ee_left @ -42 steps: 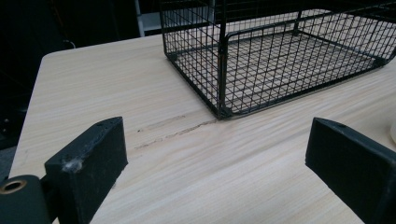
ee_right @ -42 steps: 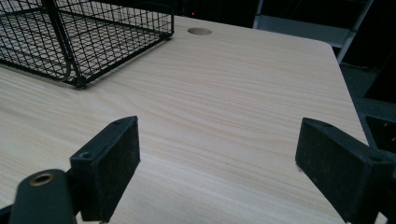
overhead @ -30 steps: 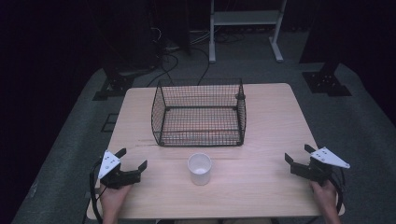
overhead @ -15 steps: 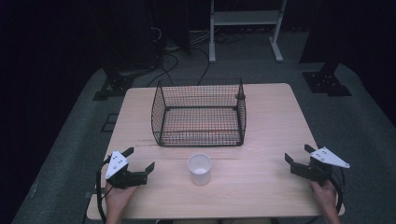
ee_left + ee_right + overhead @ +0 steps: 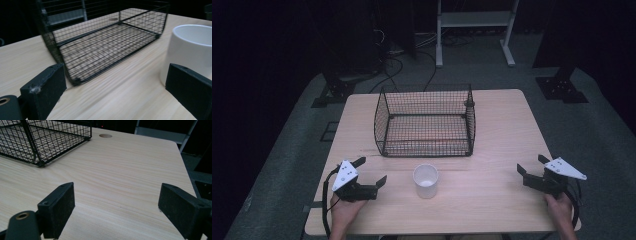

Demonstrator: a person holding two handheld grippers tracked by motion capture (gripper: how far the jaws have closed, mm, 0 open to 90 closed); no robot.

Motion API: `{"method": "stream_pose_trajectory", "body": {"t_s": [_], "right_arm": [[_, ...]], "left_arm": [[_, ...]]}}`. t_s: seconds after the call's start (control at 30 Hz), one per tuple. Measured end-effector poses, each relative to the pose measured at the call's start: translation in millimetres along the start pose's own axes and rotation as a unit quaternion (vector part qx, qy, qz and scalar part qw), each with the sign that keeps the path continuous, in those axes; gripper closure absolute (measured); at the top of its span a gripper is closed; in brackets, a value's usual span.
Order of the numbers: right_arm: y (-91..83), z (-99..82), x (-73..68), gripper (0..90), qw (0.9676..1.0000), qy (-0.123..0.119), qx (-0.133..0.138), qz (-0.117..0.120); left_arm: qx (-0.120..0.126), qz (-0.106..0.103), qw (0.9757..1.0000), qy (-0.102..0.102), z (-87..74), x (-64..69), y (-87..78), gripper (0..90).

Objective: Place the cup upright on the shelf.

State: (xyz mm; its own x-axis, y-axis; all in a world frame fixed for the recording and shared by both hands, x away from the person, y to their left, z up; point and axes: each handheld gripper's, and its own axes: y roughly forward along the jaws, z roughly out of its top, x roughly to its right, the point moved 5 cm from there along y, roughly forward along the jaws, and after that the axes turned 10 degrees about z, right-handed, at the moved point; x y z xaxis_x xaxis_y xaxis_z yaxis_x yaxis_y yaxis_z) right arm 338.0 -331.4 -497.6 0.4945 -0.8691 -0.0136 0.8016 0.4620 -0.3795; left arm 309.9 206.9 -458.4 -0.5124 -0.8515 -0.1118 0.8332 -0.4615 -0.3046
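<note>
High view first, from the left: the left gripper sits low over the near left part of the pale wooden table, held in the person's left hand. Its jaws have just been opening and now stand wide apart with nothing between them. Just beside it, to the right, stands the white plastic cup, upright on the table and apart from the jaws. In the left gripper view that cup rises close behind the right-hand jaw, though I cannot tell if they touch. Behind the cup, near the table's middle, sits the black wire-mesh basket, open at the top. Well apart at the near right edge, the right gripper is held by the right hand, jaws spread wide over bare wood.
</note>
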Motion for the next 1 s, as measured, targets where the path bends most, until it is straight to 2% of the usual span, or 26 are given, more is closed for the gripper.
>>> {"method": "stream_pose_trajectory", "body": {"t_s": [0.23,0.27,0.57,0.8,1.0], "right_arm": [[0.1,0.0,0.0,13.1,1.0000,0.000,0.000,0.000],[0.1,0.0,0.0,13.0,1.0000,0.000,0.000,0.000],[0.1,0.0,0.1,13.1,1.0000,0.000,0.000,0.000],[0.2,0.1,0.1,13.1,1.0000,-0.001,0.000,0.000],[0.2,0.0,0.1,13.1,1.0000,0.000,0.000,0.000]], "left_arm": [[0.002,-0.027,0.9996,0.005,4.9,12.1,0.3,2.5],[0.003,-0.035,0.9994,0.005,6.3,15.4,-1.0,2.4],[0.014,-0.054,0.9984,0.010,14.8,25.4,-9.3,1.7],[0.019,-0.079,0.9965,0.021,21.7,37.4,-12.1,1.7],[0.012,-0.101,0.9942,0.034,25.9,48.6,-9.7,1.7]]}}
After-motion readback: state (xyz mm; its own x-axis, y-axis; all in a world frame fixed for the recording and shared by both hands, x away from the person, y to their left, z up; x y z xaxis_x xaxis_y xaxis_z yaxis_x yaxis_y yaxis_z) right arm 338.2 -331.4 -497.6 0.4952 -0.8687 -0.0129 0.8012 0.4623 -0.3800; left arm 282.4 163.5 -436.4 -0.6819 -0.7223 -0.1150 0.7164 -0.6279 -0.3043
